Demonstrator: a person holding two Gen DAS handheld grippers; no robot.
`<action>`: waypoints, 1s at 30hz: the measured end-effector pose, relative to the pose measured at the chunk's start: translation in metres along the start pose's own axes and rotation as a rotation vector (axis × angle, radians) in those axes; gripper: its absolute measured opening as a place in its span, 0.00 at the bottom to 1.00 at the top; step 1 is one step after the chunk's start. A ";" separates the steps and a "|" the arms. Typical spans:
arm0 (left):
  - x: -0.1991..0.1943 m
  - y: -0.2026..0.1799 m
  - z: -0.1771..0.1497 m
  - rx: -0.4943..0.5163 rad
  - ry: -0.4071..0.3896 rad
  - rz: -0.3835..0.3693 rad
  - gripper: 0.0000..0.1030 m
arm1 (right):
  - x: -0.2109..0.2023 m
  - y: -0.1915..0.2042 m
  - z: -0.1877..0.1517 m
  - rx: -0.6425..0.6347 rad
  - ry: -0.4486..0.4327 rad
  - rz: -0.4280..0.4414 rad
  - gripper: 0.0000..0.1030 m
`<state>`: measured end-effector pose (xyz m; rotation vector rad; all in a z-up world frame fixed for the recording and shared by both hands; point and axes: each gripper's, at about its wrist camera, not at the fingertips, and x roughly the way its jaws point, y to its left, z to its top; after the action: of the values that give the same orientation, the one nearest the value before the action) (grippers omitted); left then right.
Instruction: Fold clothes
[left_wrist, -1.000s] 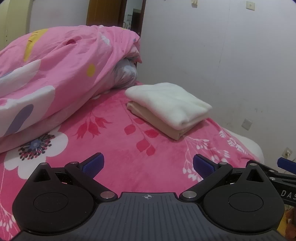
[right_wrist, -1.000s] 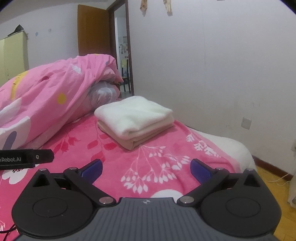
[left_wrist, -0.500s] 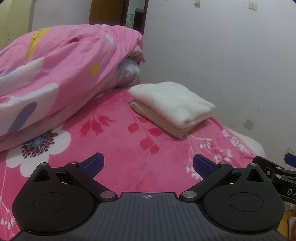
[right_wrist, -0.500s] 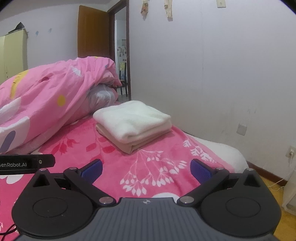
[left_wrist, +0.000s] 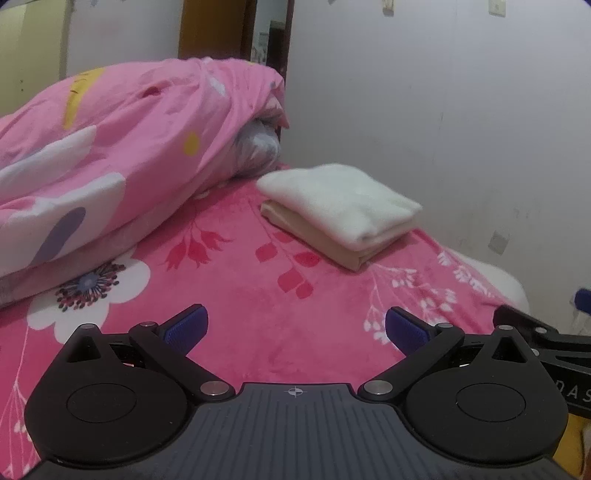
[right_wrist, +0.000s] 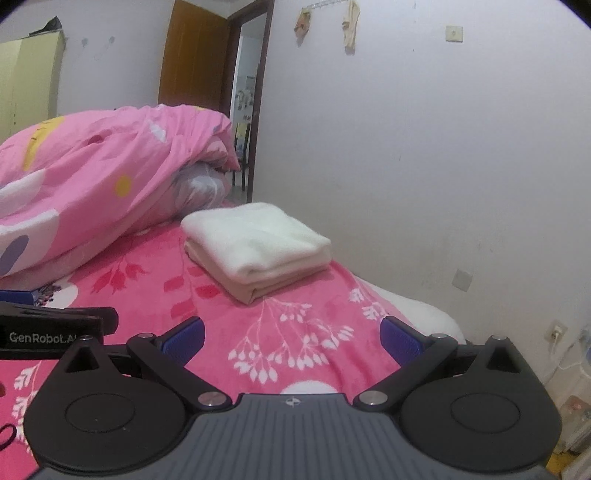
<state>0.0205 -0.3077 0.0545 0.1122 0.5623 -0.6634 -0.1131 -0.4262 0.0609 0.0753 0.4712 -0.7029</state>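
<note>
Well beyond both claws, a folded white garment (left_wrist: 338, 201) lies stacked on a folded beige garment (left_wrist: 314, 236) on the bed (left_wrist: 236, 295), near the wall side. Beside that stack, toward the door, a pink duvet (left_wrist: 122, 158) is heaped. Left claw (left_wrist: 295, 326) and right claw (right_wrist: 291, 334) each hang above the bed, jaws spread wide and holding nothing.

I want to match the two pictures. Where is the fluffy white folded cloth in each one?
Left wrist view: the white folded cloth lies right of centre, on top of a beige folded cloth.
Right wrist view: the white folded cloth lies near the centre, on the same beige one.
Shared landmark: the bunched pink quilt, to its left in both.
</note>
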 end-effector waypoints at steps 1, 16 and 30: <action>-0.002 -0.002 -0.002 0.004 -0.008 0.007 1.00 | -0.002 -0.001 -0.001 0.005 0.003 -0.002 1.00; -0.017 -0.035 -0.022 0.113 -0.022 0.116 1.00 | -0.008 -0.020 -0.021 0.049 0.061 -0.033 1.00; -0.020 -0.033 -0.023 0.046 0.018 0.037 1.00 | -0.011 -0.033 -0.029 0.076 0.053 -0.050 1.00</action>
<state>-0.0233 -0.3165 0.0486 0.1713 0.5614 -0.6400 -0.1530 -0.4386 0.0434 0.1542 0.4987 -0.7688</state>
